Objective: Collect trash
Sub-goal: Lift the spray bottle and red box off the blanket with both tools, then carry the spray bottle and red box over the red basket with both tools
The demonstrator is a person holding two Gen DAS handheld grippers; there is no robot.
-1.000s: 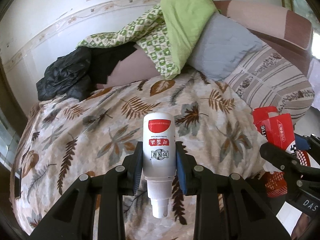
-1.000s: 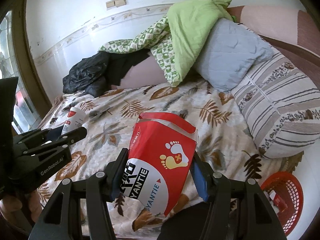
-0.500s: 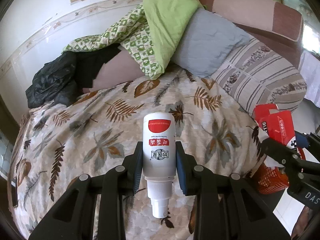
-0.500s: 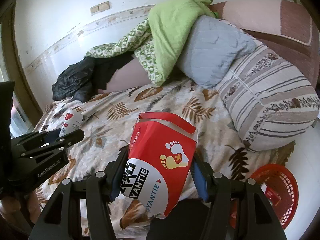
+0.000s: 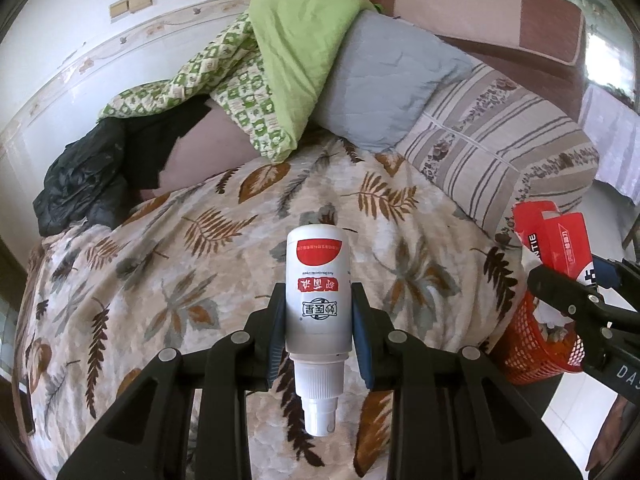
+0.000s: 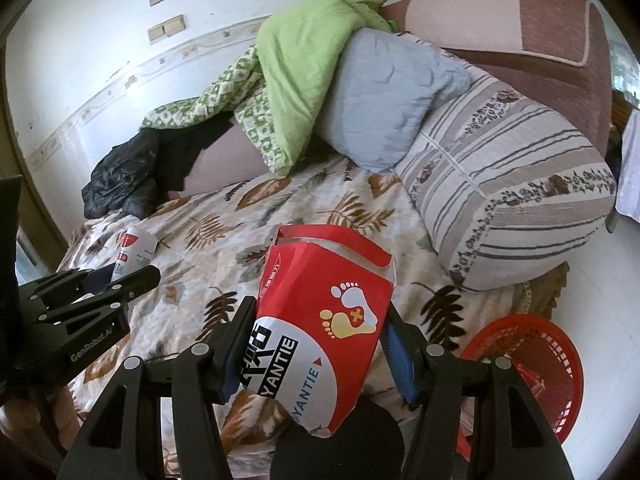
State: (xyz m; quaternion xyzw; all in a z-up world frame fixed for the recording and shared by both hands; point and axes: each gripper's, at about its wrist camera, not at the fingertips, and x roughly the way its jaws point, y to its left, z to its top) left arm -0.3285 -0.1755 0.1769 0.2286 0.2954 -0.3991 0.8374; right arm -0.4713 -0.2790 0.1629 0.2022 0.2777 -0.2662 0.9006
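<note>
My left gripper (image 5: 319, 312) is shut on a white spray bottle (image 5: 318, 300) with a red label, held nozzle toward the camera above the leaf-print bedspread (image 5: 192, 264). My right gripper (image 6: 318, 336) is shut on a torn red carton (image 6: 320, 328) printed with feet. The red mesh basket (image 6: 536, 356) stands on the floor at the bed's right side, below and right of the carton. In the left wrist view the basket (image 5: 532, 348) holds some trash, partly hidden behind the right gripper (image 5: 576, 292) with its carton (image 5: 556, 240). The left gripper (image 6: 116, 284) and bottle (image 6: 132, 252) show at the right wrist view's left.
Pillows (image 6: 500, 184), a green blanket (image 6: 304, 64) and black clothing (image 6: 120, 176) are heaped at the bed's far side against the wall. A brown padded headboard (image 6: 552, 40) runs along the right. White tiled floor (image 6: 600, 296) surrounds the basket.
Both grippers have travelled to the right along the bed with their loads; the red basket has come further into view and closer in both views. Neither grip has altered.
</note>
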